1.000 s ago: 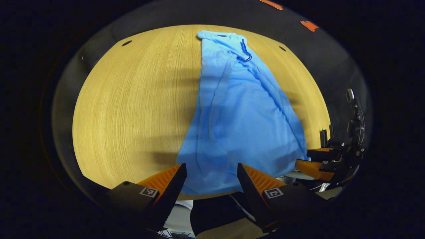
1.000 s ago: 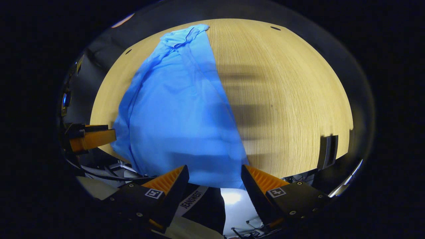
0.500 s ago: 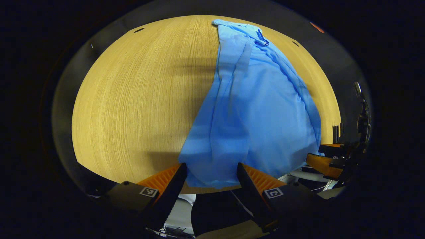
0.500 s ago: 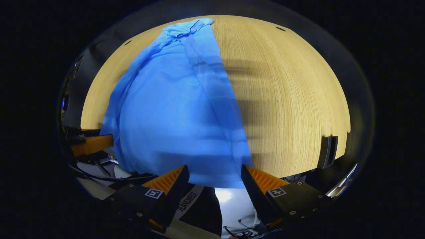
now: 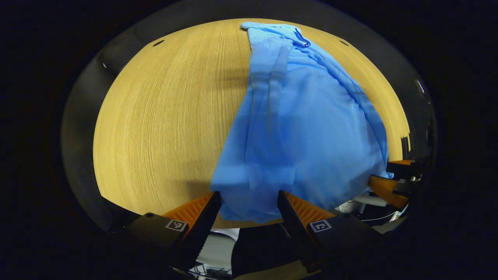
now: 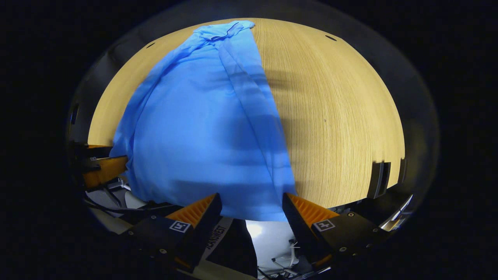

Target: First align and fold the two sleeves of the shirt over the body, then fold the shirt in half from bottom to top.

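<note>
A light blue shirt [image 5: 303,128] lies lengthwise on the wooden table [image 5: 163,116], collar at the far end, both sleeves folded over the body. Its bottom hem hangs at the table's near edge. My left gripper [image 5: 248,200] is open, and the hem's left corner sits between its fingers. The shirt [image 6: 202,124] fills the left half of the right gripper view, where my right gripper [image 6: 252,202] stands open with the hem's right corner between its fingers. Each view also shows the other gripper at its side, the right gripper [image 5: 393,182] and the left gripper [image 6: 101,171], beside the hem.
The table [image 6: 342,116] runs bare beside the shirt on both sides. Small dark holes [image 5: 158,42] mark its far corners. A dark bracket [image 6: 379,179] sits at the near right edge. Below the edge I see cables and a pale floor [image 6: 268,233].
Both grippers have moved forward toward the hem, so the shirt looks bigger. The hem corners now lie between the open fingers of each gripper. The shirt itself has not shifted.
</note>
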The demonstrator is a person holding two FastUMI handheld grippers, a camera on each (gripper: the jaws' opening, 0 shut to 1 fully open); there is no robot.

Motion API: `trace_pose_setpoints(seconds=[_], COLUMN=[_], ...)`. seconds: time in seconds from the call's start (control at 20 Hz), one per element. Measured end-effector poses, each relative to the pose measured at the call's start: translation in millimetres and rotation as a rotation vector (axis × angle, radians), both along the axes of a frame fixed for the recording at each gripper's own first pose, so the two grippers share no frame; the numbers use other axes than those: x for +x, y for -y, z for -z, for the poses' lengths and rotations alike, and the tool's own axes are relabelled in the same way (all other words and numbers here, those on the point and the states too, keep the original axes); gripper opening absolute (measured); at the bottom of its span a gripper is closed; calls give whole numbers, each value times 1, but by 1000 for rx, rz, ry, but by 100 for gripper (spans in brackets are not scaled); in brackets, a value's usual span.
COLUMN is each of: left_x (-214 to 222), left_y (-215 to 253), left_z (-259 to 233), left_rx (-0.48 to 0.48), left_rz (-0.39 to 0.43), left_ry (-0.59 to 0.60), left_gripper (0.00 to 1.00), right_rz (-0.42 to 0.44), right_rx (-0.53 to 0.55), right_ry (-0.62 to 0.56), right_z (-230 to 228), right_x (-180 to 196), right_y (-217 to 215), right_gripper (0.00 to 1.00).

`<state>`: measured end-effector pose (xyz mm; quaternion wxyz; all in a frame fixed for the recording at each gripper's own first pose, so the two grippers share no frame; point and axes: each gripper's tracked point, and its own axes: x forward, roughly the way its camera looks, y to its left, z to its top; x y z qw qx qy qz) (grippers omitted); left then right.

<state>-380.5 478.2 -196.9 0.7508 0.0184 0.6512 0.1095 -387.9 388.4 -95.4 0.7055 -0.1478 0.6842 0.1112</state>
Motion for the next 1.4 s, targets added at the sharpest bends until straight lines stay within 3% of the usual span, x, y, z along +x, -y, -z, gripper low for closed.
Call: trace_pose_setpoints(seconds=[0.35,0.45,0.5,0.55,0.6,0.65,0.7,0.75,0.8,0.95,1.05,1.25,1.4], left_x=[5,6,6,9,11,11,11,10,14,20,12,23,51], left_y=[0,0,1,3,7,10,15,15,16,15,14,12,6], left_z=[3,2,3,4,4,5,5,5,5,6,3,-2,-12], left_rx=[6,5,4,1,-6,-16,-34,-35,-47,-94,-115,-107,-95], left_rz=[-23,-36,-44,-42,-31,-18,-7,-5,-16,-97,-124,-118,-107], left_ry=[24,35,43,52,58,58,63,63,85,134,126,125,160], left_gripper=[98,97,94,83,75,59,43,22,13,5,5,5,5], right_rz=[26,29,31,28,20,9,3,1,1,55,108,138,106], right_rx=[0,2,1,1,5,10,20,24,27,52,71,103,127], right_ry=[4,15,14,13,12,11,10,12,14,-14,-44,-48,-17], right_z=[0,0,0,0,-1,1,0,0,0,-1,-2,-8,-14], right_x=[1,2,2,2,2,1,0,0,1,-1,1,19,50], right_y=[1,1,2,1,0,-2,-6,-6,-7,-6,-6,-12,-20], right_gripper=[96,83,67,65,50,42,28,21,9,2,0,1,0])
